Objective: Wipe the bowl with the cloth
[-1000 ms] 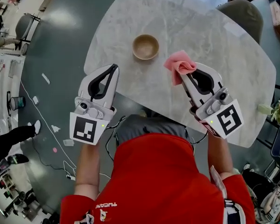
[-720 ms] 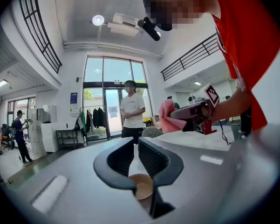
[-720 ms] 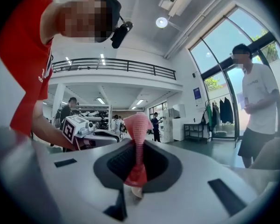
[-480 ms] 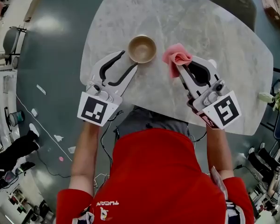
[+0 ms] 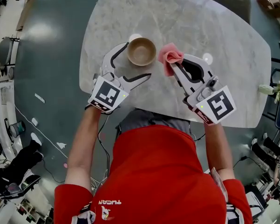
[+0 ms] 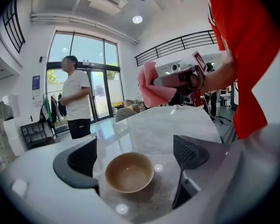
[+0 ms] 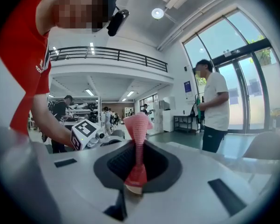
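Standing upright on the grey marble table (image 5: pixel 214 41): one tan bowl (image 5: pixel 141 51), near the person's edge. Left gripper (image 5: pixel 139 59): jaws wide, just been opening, one on either side of the bowl, pads clear of its rim. Right gripper (image 5: pixel 172 65): jaws pinched together on a pink cloth (image 5: pixel 170 57), which bunches beyond the tips, just beside the bowl and not touching it.

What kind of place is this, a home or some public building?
Probably a large, high-ceilinged lobby or open workspace, not a home. There are tall glass doors, a railing runs along an upper level, and the marble table stands on a wide grey floor.
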